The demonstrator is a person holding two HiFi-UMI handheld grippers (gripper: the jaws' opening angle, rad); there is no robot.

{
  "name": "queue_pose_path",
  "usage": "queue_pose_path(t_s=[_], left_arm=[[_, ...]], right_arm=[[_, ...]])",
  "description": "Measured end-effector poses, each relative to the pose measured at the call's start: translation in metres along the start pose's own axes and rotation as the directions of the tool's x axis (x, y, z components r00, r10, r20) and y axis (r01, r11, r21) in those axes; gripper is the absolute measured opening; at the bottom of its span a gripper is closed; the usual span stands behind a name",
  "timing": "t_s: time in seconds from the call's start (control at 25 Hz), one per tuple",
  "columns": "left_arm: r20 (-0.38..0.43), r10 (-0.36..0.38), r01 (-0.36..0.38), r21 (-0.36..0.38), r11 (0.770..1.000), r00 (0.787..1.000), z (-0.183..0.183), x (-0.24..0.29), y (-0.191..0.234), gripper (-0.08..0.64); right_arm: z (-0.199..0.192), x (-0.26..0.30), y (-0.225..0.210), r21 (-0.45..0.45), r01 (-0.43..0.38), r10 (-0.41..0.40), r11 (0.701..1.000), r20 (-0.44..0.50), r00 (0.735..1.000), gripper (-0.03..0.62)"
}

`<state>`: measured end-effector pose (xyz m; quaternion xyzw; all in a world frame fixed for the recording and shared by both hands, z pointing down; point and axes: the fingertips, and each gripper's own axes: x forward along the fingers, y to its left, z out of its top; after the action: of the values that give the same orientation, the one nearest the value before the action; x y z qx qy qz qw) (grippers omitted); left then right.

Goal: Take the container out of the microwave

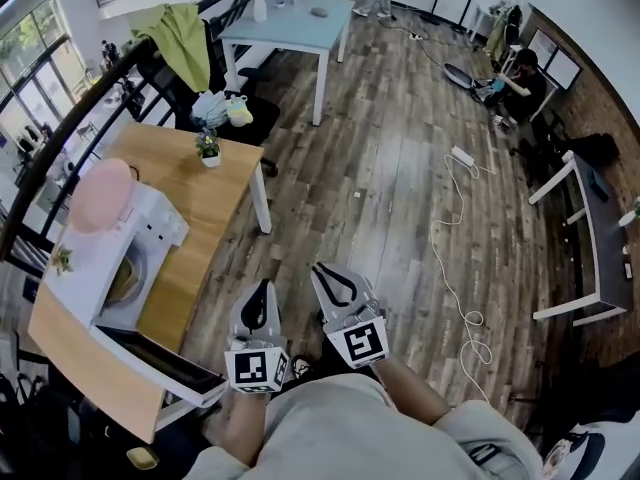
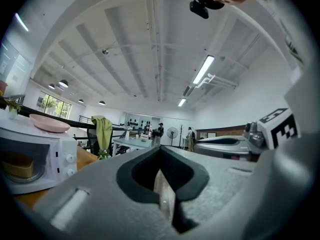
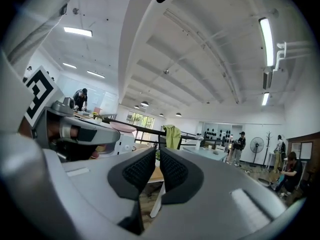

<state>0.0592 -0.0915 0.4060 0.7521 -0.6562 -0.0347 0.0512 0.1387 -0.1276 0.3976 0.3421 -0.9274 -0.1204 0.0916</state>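
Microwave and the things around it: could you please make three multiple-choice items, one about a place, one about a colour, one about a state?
1. Where does the pink dish lie?
A. on top of the microwave
B. on the floor
C. on the blue table

2. What colour is the hanging cloth?
A. red
B. yellow-green
C. black

3. How is the microwave door?
A. shut
B. open
C. taken off

Key: 1 A, the dish rests on the white housing. 2 B, it shows yellow-green in the head view. 3 B, the door stands open and the container shows inside.
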Motion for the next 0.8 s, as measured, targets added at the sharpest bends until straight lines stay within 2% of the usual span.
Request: queue_pose_path(t_s=[0.2,0.4,0.64,0.8], left_arm=[[0.011,0.123,-0.123,-0.019,0.992,0.992,-0.002,0.002,0.032,0.003],[0.024,0.252,-0.251,-0.026,0.968,0.967,0.001,0.015,0.072,0.003],[0.016,0.398,-0.398,-0.014,0.917,0.917,0.003,0.031,0.120,0.003],[0.022,0.498,-0.498,-0.011,0.867,0.867,0.005,0.039,0.150,0.003]], right_arm=[[0.009,0.036,0.013,-0.016,-0.116,0.116,0.993,0.040,0.992,0.041],[0.020,0.087,0.020,-0.039,-0.243,0.246,0.969,0.088,0.965,0.041],[0.019,0.145,0.032,-0.054,-0.390,0.394,0.919,0.112,0.912,0.041],[0.018,0.185,0.039,-0.075,-0.488,0.494,0.870,0.127,0.860,0.041]])
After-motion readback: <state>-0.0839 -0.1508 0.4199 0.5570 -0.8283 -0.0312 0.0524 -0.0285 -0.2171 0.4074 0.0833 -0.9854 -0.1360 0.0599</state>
